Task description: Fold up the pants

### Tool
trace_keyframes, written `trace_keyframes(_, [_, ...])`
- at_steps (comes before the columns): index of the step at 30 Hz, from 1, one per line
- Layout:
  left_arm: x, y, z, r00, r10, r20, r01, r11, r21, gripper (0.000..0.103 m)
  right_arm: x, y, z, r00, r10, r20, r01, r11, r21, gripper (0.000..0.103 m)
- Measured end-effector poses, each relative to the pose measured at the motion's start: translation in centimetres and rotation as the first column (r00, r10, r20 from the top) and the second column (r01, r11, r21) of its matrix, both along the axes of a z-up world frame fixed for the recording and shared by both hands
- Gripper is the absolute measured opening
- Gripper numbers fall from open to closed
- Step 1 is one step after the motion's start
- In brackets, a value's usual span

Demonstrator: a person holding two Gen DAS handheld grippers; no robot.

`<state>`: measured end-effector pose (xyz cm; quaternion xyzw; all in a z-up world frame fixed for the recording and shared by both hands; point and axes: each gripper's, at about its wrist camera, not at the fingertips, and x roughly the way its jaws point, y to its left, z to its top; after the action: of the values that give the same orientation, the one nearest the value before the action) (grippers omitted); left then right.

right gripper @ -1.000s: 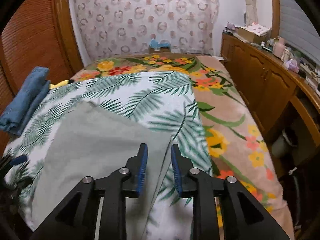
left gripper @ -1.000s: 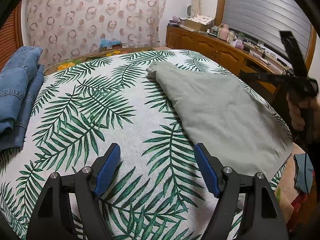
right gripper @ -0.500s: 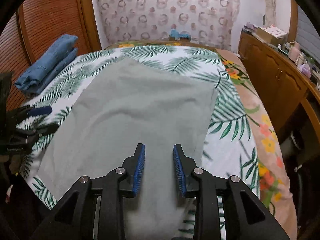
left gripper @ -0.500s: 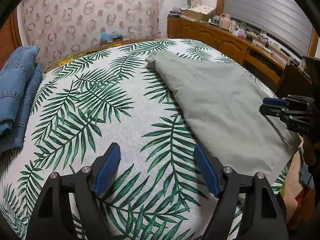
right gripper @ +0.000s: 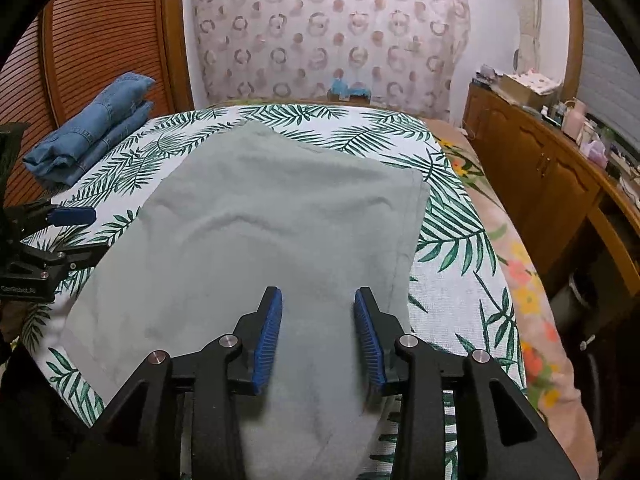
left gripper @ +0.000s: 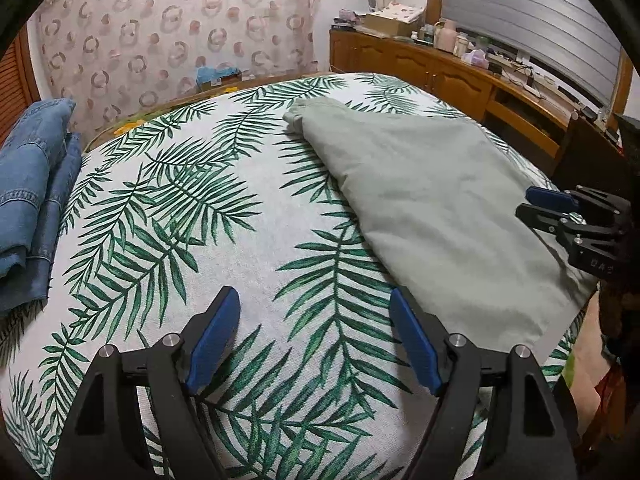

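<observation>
Grey-green pants (left gripper: 432, 196) lie flat on the palm-leaf bedspread (left gripper: 192, 216), reaching from the far middle to the near right edge; they also fill the middle of the right wrist view (right gripper: 272, 232). My left gripper (left gripper: 314, 336) is open and empty above the bedspread, left of the pants' near edge; it shows at the left of the right wrist view (right gripper: 72, 236). My right gripper (right gripper: 318, 332) is open and empty over the near part of the pants; it shows at the right of the left wrist view (left gripper: 548, 208).
Folded blue jeans (left gripper: 28, 196) are stacked at the bed's left side (right gripper: 88, 132). A wooden sideboard (left gripper: 448, 76) with clutter runs along the right wall. A floral sheet (right gripper: 520, 280) covers the bed's right part. A wooden slatted door (right gripper: 80, 48) stands at the left.
My right gripper has swung left from the bed's right edge to over the pants and its jaws have opened wider. My left gripper has stayed open and nearly still.
</observation>
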<state>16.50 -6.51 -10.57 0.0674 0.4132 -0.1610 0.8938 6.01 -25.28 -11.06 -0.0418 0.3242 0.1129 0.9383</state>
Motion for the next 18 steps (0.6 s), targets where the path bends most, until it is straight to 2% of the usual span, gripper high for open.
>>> trace_keyframes(4, [-0.5,-0.1,0.5,1.0,-0.02,0.024,0.02,1.0,-0.014,0.078,-0.2,0.4,-0.1,1.0,0.003,0.013,-0.003,1.0,-0.03,0.039])
trace_keyframes(7, [-1.3,-0.2,1.2,0.999,-0.032,0.027,0.033,0.998,-0.048,0.078,-0.2,0.0,0.0,1.0,0.005,-0.002,-0.005,1.0,-0.011,0.039])
trace_keyframes(11, [-2.9,-1.1,1.8,0.996,-0.083,0.032,0.085,0.994,-0.064,0.072,-1.0,-0.9,0.7,1.0,-0.005,-0.015,0.006,1.0,0.011,0.039])
trace_keyframes(15, [-4.4,-2.4,1.5,0.991,-0.133,-0.016,0.13,0.987,-0.096,0.062,-3.1,-1.8,1.4,1.0,-0.011,-0.012,0.011,0.999,0.038,0.039])
trace_keyframes(18, [-5.2,-3.5,1.1,0.988,-0.155,-0.026,0.153,0.985,-0.079,0.06,-4.7,-2.4,1.5,1.0,-0.011,-0.022,0.012,0.999,0.047,0.04])
